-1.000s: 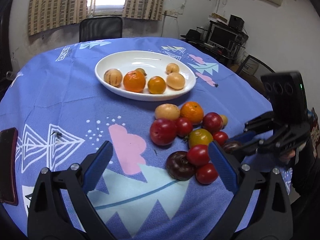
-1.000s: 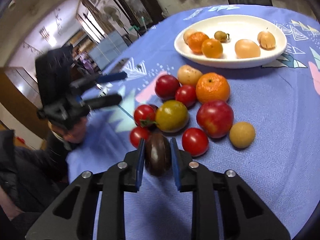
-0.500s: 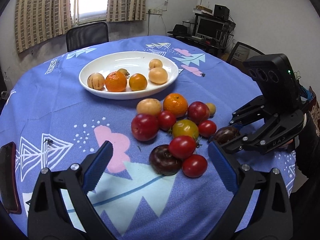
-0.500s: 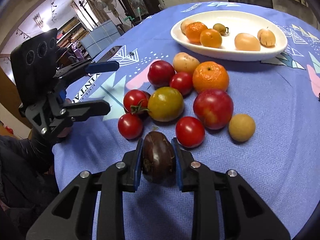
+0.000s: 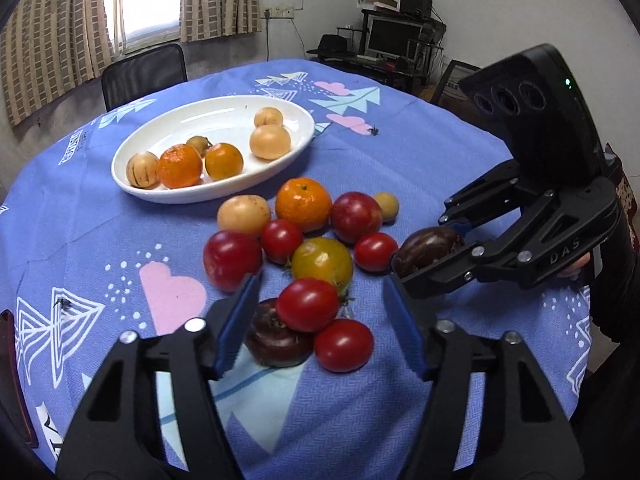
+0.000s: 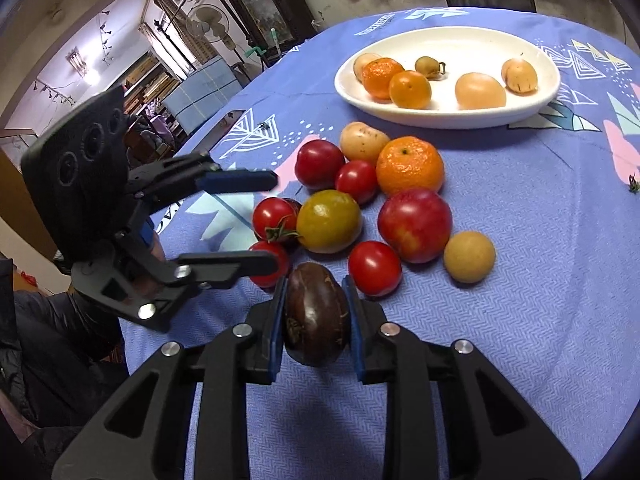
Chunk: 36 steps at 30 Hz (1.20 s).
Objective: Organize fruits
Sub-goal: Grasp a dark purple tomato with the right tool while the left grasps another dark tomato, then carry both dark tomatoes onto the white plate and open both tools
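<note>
A white oval plate [image 5: 224,114] [image 6: 460,42] at the back of the table holds two oranges and several yellowish fruits. In front of it lies a loose pile: an orange [image 5: 304,204], a yellow-green tomato [image 5: 322,260], red tomatoes and a dark tomato [image 5: 276,342]. My left gripper [image 5: 320,284] [image 6: 276,220] is open, its fingers flanking a red tomato [image 5: 308,304] at the pile's near edge. My right gripper [image 6: 314,284] [image 5: 420,250] is shut on a dark purple tomato [image 6: 316,316] [image 5: 430,248], held just above the cloth beside the pile.
A blue patterned cloth [image 5: 100,216] covers the round table. A dark red phone [image 5: 8,360] lies at its left edge. A black chair [image 5: 144,72] stands behind the plate, and a desk with a monitor [image 5: 390,36] at the back right. A person's dark sleeve [image 6: 36,340] shows.
My left gripper moved forward to the pile and its fingers narrowed around the near red tomato. The right gripper kept its hold on the dark purple tomato.
</note>
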Available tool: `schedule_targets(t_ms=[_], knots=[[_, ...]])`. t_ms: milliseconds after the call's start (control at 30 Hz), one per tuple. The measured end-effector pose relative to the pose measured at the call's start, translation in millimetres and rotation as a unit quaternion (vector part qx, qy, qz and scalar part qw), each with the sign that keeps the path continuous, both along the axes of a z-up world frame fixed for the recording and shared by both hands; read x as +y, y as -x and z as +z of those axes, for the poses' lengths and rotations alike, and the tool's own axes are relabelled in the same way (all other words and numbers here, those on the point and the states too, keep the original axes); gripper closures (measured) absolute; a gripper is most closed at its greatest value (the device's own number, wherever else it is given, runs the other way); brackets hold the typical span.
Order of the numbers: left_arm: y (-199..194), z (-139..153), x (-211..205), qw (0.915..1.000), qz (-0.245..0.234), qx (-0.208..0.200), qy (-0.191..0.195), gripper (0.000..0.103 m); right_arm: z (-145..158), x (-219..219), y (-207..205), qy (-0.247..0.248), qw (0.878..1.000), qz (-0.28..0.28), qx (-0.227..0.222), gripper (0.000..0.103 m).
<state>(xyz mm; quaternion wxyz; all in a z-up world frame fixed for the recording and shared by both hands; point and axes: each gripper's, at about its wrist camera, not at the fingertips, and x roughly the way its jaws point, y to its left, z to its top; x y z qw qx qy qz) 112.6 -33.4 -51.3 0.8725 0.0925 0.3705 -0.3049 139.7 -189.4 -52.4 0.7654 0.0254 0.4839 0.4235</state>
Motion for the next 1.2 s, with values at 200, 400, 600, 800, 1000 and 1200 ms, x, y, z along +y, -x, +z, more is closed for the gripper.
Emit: schedule_targets(t_ms=[200,400,600,800,1000,1200], knots=[[-5,-3,2,0.9999,0.005,0.012,0.002,0.059,-2,-1,-2,0.003,1.000,-0.005,0.001,0.076],[-2,-6,0,0.9999,0.001,0.002,-0.012,0.062,-4,2,0,0.012,1.000,-0.002,-0.002,0.076],[-2,-4,3,1.0000,0.007,0.001,-0.004,0.065,-4,2,0,0.009,1.000,-0.003,0.000,0.076],[-5,-1,10,0.9998,0.020,0.001,0.010,0.066,-4,-1,-1,0.006,1.000,-0.005,0.002,0.076],[-5,3,15,0.9994,0.022,-0.004,0.025,0.066,-2,-4,-2,-0.003,1.000,-0.006,0.002,0.076],[-25,14,28,0.9973,0.050,0.024,0.049,0.066,8,-18,-15,-0.046,0.998,-0.039,0.006,0.076]])
